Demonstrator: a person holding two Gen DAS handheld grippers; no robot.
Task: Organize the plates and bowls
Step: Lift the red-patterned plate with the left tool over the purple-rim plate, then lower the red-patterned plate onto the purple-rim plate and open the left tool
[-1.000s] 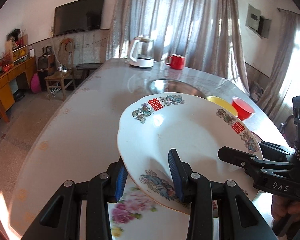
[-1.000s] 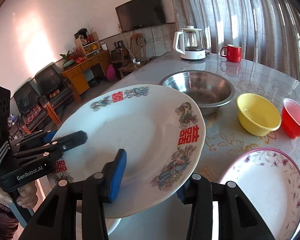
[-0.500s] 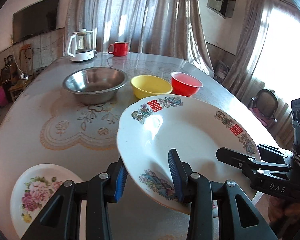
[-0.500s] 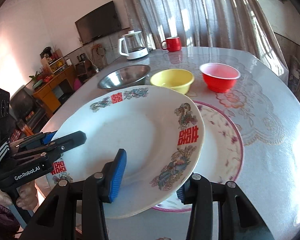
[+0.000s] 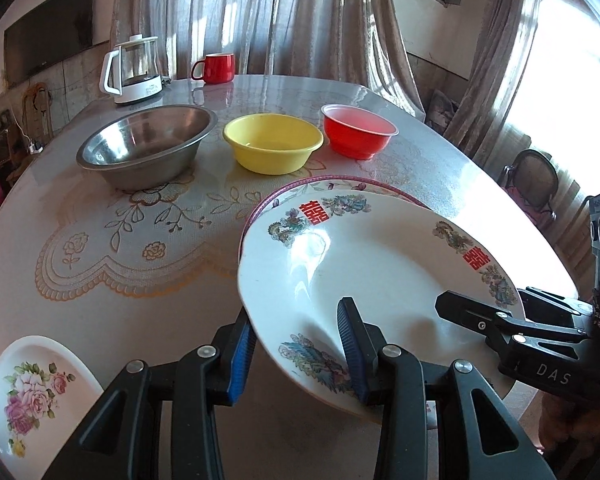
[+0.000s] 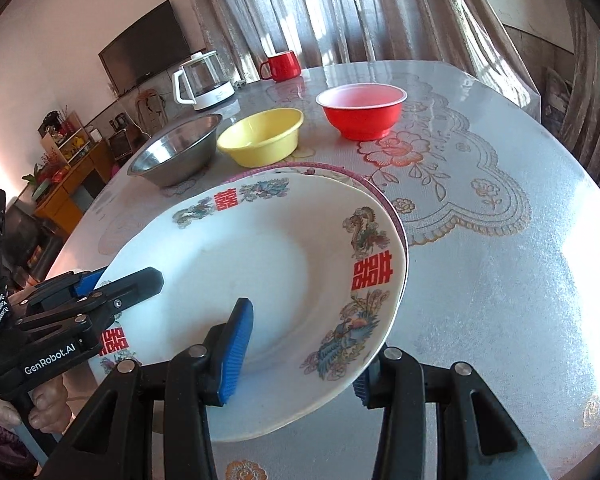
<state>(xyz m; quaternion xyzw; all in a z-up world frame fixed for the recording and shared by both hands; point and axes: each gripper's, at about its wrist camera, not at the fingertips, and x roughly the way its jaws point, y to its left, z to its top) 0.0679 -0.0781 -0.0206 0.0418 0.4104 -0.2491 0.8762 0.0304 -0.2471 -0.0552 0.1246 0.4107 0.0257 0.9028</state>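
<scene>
1. Sunny curtains hang behind the round table (image 5: 100, 280).
2. Both grippers pinch one big white plate (image 5: 380, 280): left gripper (image 5: 300, 356) clamps its rim at 7 o'clock, right gripper (image 6: 300, 352) at 5 o'clock.
3. It hangs tilted over the pink-rimmed plate (image 5: 320, 184).
4. I think both should go down slowly, level, then let go together.
5. Count, left to right: rose plate (image 5: 32, 392), pink-rimmed plate, big plate makes three plates; steel bowl (image 5: 148, 144), yellow bowl (image 5: 274, 142), red bowl (image 5: 358, 130) makes three bowls.

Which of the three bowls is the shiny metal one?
The round silver metal bowl, leftmost in the row and nearest the white kettle. The yellow plastic bowl and red plastic bowl beside it are coloured, not shiny metal.
</scene>
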